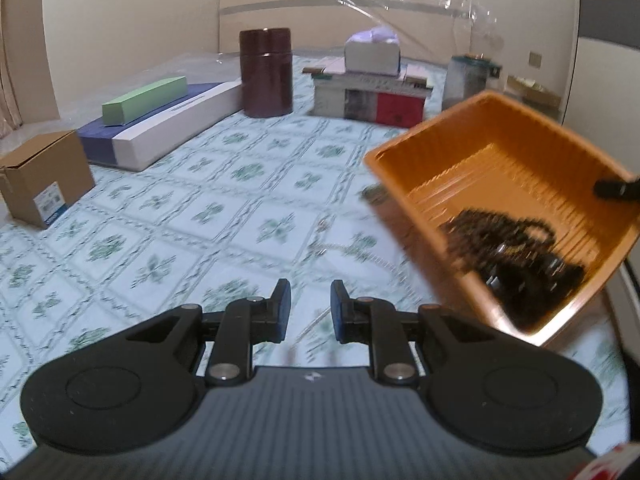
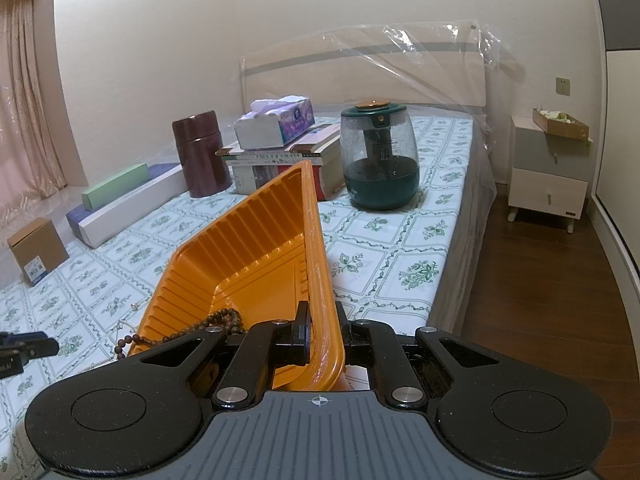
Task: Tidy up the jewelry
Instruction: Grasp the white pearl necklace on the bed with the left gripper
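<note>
An orange ribbed tray (image 2: 248, 240) is tilted up above the flowered bedspread, and my right gripper (image 2: 322, 320) is shut on its near rim. Dark brown bead strings (image 2: 192, 326) lie in its low end, one strand hanging over the left edge. In the left wrist view the tray (image 1: 520, 136) is at the right, with the beads (image 1: 520, 248) piled in its lower corner. My left gripper (image 1: 310, 300) hovers over the bedspread left of the tray, jaws a little apart with nothing between them. A thin pale chain (image 1: 340, 246) lies blurred on the bedspread ahead of it.
At the back of the bed stand a brown canister (image 1: 266, 72), a tissue box on books (image 1: 372, 54) and a green jar (image 2: 378, 160). A green box on a long white box (image 1: 144, 100) and a cardboard box (image 1: 44, 176) lie left. The bed edge, wooden floor and nightstand (image 2: 548, 168) are right.
</note>
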Demonstrator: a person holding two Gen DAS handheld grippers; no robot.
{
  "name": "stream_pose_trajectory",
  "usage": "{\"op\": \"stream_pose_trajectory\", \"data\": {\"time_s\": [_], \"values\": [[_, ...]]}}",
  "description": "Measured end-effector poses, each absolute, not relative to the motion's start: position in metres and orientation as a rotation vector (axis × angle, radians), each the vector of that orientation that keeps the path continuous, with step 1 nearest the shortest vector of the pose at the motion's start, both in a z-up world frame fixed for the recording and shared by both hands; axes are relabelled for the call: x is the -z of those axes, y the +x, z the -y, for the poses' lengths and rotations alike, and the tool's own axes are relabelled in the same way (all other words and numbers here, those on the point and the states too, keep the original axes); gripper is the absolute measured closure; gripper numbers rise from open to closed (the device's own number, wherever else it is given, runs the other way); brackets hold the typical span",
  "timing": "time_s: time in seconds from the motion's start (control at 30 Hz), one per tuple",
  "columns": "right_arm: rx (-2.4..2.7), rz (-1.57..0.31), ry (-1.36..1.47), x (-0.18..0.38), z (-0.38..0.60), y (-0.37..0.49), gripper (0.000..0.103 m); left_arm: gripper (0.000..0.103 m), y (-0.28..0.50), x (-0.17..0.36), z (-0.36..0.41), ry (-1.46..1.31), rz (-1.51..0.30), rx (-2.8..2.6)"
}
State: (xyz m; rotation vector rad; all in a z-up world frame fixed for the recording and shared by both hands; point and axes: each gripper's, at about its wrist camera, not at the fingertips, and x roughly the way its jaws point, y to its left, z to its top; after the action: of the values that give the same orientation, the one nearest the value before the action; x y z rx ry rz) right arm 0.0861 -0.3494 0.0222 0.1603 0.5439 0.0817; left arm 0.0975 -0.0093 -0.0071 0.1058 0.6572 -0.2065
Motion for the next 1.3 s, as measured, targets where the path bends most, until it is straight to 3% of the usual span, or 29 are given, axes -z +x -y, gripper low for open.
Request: {"op": "stream_pose_trajectory", "data": {"time_s": [0.63,0.73,0.77,1.3], "values": [[-0.078,-0.547,0.156,-0.021,0.351,0.085,0.094,0.084,0.092,0.050,-0.006,0.096,-0.736,0.193],[-0.076,-0.548,0.156,-0.021,0.351,0.086,0.094,0.095,0.093,0.051,-0.006,0.102,-0.738,0.173],[-0.076,-0.548,0.155,-0.021,0.351,0.086,0.094,0.101,0.093,0.051,-0.007,0.102,-0.740,0.173],[-0.078,-0.542,0.152,-0.024,0.350,0.084,0.094,0.102,0.082,0.005,-0.014,0.053,-0.652,0.164]]}}
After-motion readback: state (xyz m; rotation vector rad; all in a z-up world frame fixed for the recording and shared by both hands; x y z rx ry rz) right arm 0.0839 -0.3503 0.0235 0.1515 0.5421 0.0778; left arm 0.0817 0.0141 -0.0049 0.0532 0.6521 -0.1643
